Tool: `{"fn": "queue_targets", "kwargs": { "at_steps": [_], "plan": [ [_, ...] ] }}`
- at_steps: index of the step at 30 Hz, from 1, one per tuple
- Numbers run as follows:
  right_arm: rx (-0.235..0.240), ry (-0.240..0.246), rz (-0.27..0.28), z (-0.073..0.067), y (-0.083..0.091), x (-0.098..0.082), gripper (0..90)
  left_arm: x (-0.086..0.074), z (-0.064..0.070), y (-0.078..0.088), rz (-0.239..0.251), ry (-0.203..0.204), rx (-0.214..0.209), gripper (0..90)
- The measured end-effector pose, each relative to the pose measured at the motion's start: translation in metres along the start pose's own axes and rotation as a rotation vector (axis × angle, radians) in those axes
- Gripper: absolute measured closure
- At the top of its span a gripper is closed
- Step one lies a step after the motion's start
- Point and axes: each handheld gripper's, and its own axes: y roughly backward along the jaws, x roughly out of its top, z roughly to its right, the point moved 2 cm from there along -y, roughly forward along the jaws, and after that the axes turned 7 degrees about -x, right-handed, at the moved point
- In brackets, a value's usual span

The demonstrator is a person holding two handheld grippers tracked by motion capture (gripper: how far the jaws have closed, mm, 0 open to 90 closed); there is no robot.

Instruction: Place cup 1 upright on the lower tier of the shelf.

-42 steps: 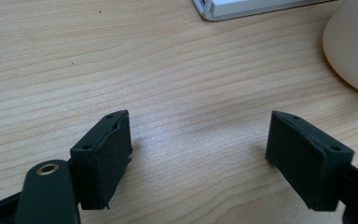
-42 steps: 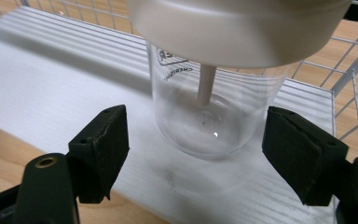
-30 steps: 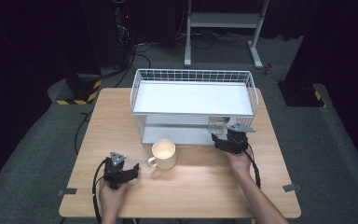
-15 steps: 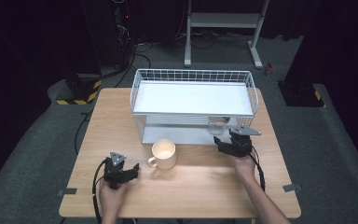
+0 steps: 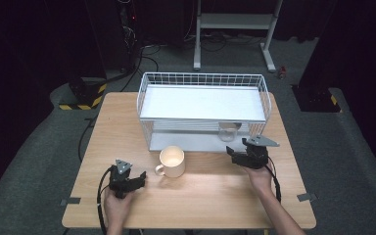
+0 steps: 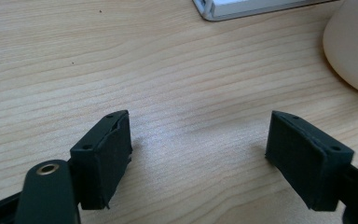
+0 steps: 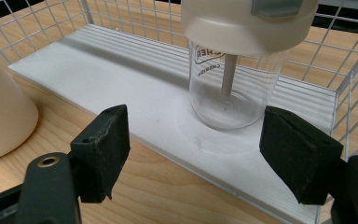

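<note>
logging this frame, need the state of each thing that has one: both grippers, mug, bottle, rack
left gripper: open, fingers wide over bare table, holding nothing
right gripper: open, fingers apart in front of the bottle, not touching it
mug: upright on the table, looks empty
clear bottle: upright on the rack's lower shelf, lid on, looks empty
wire rack: standing on the table, top shelf bare

premises: a lab or recording studio. a lone wooden table [image 5: 200,196] stands on grey carpet [image 5: 39,161], with black drapes [image 5: 24,44] around, cables [image 5: 142,49] across the floor (hazard-striped block [image 5: 81,95] nearby) and a white equipment stand [image 5: 235,22] behind.
</note>
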Motion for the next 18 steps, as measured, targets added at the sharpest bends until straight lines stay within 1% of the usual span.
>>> {"fn": "queue_targets", "kwargs": {
  "at_steps": [9,13,14,18],
  "plan": [
    [0.014,0.002,0.019,0.002,0.010,-0.003,23.8,0.000,0.000,0.000,0.000,0.000,0.000,22.2],
    [0.019,-0.003,0.028,0.004,0.015,-0.006,23.8,0.000,0.000,0.000,0.000,0.000,0.000,22.2],
    [0.020,-0.011,0.026,0.005,0.016,-0.007,23.7,0.000,0.000,0.000,0.000,0.000,0.000,22.2],
    [0.025,-0.011,0.031,0.006,0.020,-0.010,23.7,0.000,0.000,0.000,0.000,0.001,0.000,22.2]
  ]
}}
